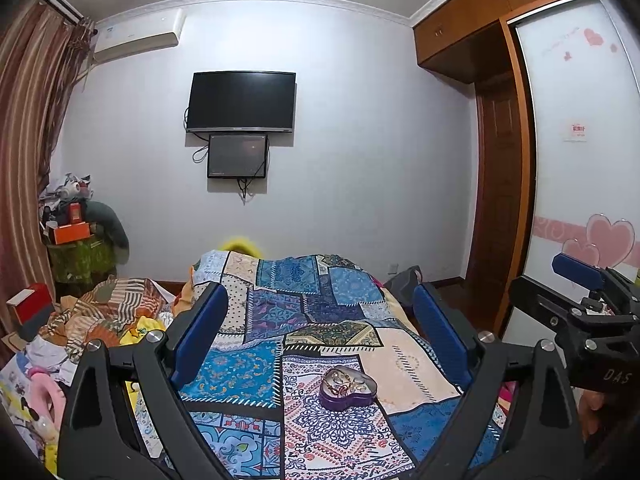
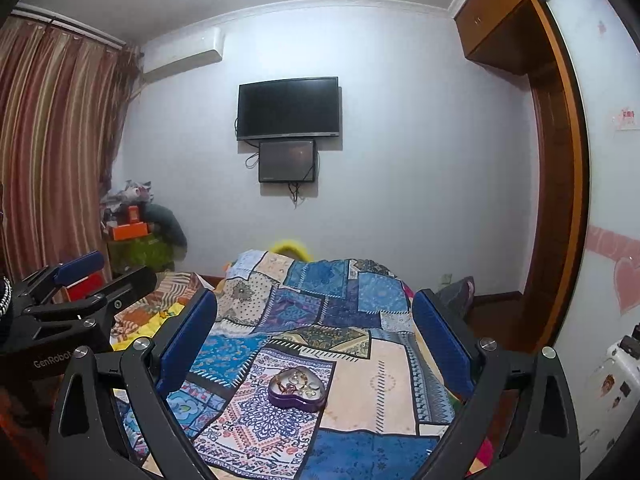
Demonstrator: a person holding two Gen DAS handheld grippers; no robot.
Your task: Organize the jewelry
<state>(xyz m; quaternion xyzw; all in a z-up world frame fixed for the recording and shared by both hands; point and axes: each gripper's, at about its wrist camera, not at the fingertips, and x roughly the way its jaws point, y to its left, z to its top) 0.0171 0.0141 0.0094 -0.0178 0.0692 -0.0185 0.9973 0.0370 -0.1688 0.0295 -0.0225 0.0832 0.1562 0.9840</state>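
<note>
Only right wrist view shows white appliance (image 2: 618, 376), perhaps.

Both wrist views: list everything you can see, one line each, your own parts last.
tin: 1, purple, heart-shaped, open, on the quilt near the grippers
jewelry: several pieces, gold-toned, inside the tin
quilt: 1, blue patchwork, over the bed
TV: 1, black, on the far wall
small screen: 1, black, under the TV
air conditioner: 1, white, high on the wall, left
curtain: 1, brown striped, left
wardrobe: 1, wood frame, white door with pink hearts, right
orange box: 1, on the cluttered stand, far left
left gripper: 1, black with blue pads, open
right gripper: 1, black with blue pads, open
</note>
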